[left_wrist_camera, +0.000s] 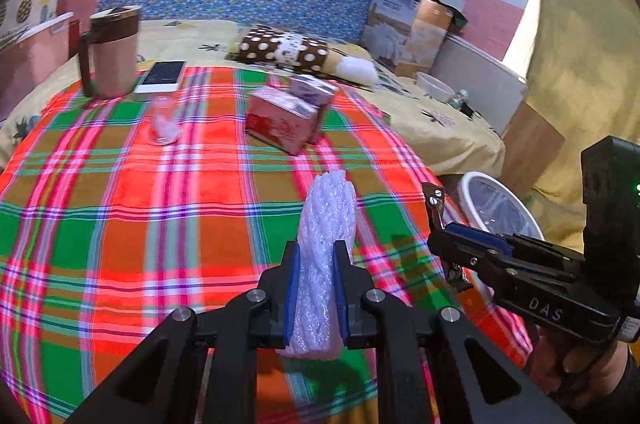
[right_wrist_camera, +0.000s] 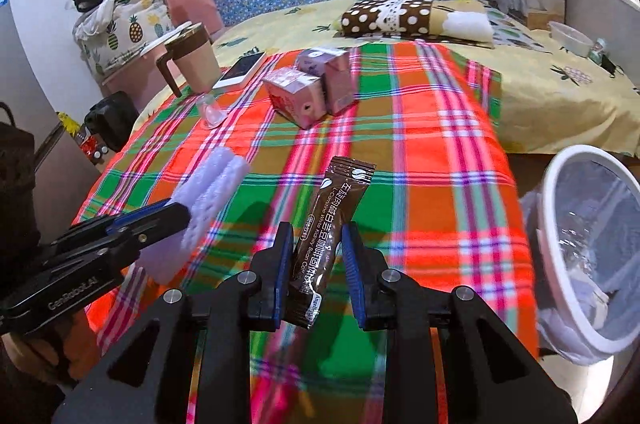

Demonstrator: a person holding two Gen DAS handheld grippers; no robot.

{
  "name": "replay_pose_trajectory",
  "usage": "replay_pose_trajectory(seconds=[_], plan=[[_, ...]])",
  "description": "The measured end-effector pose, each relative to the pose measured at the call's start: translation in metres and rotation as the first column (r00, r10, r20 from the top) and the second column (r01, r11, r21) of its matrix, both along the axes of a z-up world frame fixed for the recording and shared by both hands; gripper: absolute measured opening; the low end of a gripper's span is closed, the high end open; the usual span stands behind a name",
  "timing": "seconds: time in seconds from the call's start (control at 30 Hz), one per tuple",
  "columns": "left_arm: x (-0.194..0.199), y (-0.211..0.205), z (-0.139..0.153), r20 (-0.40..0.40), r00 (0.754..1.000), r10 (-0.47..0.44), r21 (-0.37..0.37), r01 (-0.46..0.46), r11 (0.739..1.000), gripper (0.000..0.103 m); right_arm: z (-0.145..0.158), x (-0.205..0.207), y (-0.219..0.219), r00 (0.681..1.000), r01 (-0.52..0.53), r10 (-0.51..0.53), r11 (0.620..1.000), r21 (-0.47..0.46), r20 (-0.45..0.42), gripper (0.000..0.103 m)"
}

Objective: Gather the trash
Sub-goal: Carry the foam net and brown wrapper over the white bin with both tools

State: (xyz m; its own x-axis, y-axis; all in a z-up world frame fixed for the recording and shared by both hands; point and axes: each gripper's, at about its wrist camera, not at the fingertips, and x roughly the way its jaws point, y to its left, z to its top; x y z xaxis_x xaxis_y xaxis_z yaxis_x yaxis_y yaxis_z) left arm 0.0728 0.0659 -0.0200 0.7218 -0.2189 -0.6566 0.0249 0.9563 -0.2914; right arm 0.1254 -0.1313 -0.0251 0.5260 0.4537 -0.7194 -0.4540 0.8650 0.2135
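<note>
The left gripper (left_wrist_camera: pixel 316 288) is squeezing a roll of white foam netting (left_wrist_camera: pixel 326 244), its jaws nearly together with the soft mesh bulging out above the pads at the lower centre of the left wrist view. The right gripper (right_wrist_camera: pixel 316 276) is pinching a slim brown coffee sachet (right_wrist_camera: pixel 334 224) by its lower part, jaws all but closed, the glossy foil strip leaning up and to the right. Both pieces are hanging above the plaid cloth (right_wrist_camera: pixel 440 183), while the white-rimmed bin (right_wrist_camera: pixel 588 256) with its clear liner is sitting off the bed edge at the right of the right wrist view. The slick, thin sachet is likely the weaker hold, gripped along one narrow stretch, and could be slipping or twisting free during the carry; the springy netting could be squirming out as it rebounds. Releasing short of the rim would be dropping either one onto the cloth or floor. Two pink cartons (right_wrist_camera: pixel 312 87) and a small clear cup (right_wrist_camera: pixel 212 111) are waiting in the upper middle.
</note>
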Motion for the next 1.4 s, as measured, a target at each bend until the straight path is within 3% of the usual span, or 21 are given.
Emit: replay_pose_trajectory(seconds=[0.8,1.4], plan=[[0.038,-0.117,0.011,0.01,0.975,-0.221,0.018,0.221,0.975,0.016,0.002,-0.003,-0.113,0.977,0.212,-0.214,0.976,0.047,0.029,0.027],[0.089,-0.23,0.006,-0.008,0.906,-0.423,0.012,0.423,0.906,0.016,-0.004,0.005,-0.199,0.915,0.401,-0.403,0.914,0.065,0.015,0.027]])
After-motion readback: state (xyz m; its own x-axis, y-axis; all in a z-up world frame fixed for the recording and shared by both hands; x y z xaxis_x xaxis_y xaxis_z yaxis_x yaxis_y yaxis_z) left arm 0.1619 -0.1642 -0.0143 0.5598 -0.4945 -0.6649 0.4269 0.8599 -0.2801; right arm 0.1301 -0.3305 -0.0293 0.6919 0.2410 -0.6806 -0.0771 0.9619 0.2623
